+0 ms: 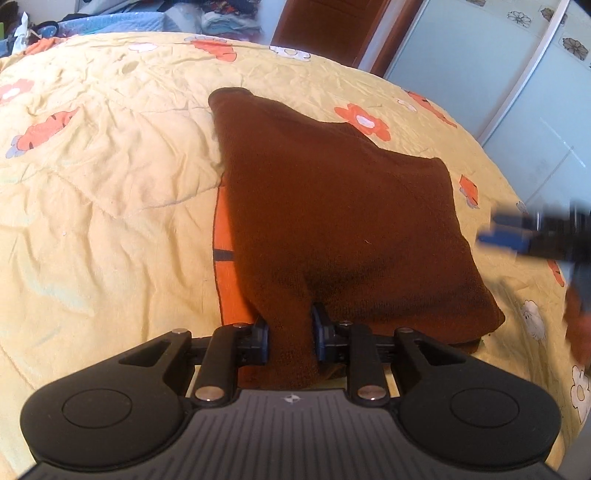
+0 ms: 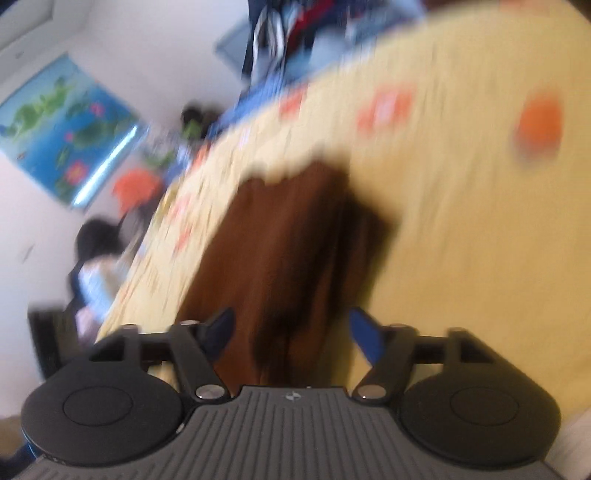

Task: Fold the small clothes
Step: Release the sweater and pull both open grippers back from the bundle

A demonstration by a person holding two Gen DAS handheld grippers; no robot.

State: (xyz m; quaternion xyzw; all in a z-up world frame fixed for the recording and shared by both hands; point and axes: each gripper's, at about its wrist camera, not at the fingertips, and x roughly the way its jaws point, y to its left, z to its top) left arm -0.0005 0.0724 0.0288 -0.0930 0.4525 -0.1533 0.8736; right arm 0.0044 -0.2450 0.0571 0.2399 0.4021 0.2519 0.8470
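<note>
A brown knitted garment lies on a yellow flowered bedspread, partly folded, with one narrow end reaching away at the far left. My left gripper is shut on the garment's near edge, with the cloth bunched between its blue pads. My right gripper is open, its blue pads wide apart over the same brown garment; this view is blurred and tilted. The right gripper also shows as a blurred dark shape at the right edge of the left wrist view.
An orange patch of the bedspread's print lies beside the garment's left edge. A pile of clothes sits beyond the far side of the bed. A sliding wardrobe door stands at the right. A poster hangs on the wall.
</note>
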